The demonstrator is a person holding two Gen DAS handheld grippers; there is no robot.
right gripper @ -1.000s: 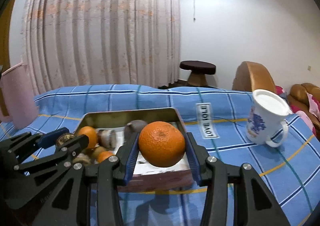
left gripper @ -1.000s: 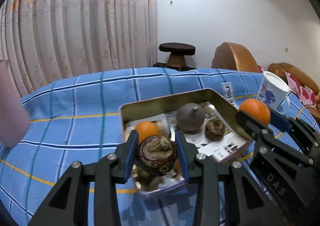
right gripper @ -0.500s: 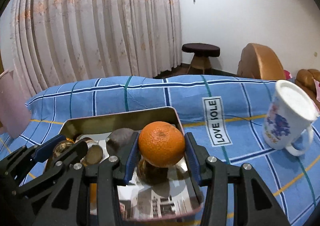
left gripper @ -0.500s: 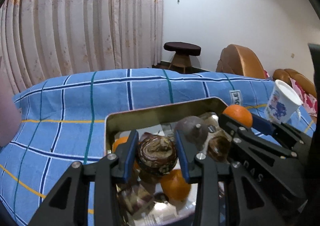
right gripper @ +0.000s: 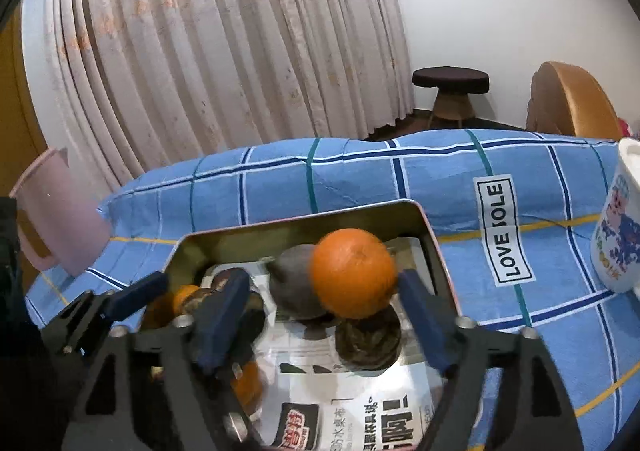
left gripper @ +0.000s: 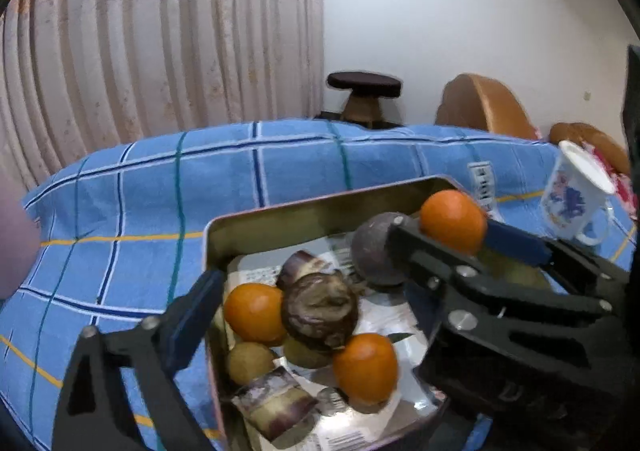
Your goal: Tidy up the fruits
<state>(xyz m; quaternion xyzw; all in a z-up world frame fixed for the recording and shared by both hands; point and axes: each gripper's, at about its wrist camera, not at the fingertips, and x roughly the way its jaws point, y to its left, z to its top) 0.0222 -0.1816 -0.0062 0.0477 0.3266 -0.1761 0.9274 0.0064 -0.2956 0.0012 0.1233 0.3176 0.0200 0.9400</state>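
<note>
A metal tin sits on the blue plaid cloth and holds several fruits. In the left wrist view my left gripper is open over the tin; the brown mottled fruit lies on the pile between two oranges. In the right wrist view my right gripper is open; the orange sits between the spread fingers, touching the right pad, above a dark fruit. A grey-purple round fruit lies beside it.
A white printed mug stands right of the tin. A pink cup stands at the left. Printed paper lines the tin. A stool and a brown armchair stand behind the table.
Both grippers moved forward over the tin and opened. The left one let go of the brown mottled fruit onto the pile. The right one's fingers spread away from the orange.
</note>
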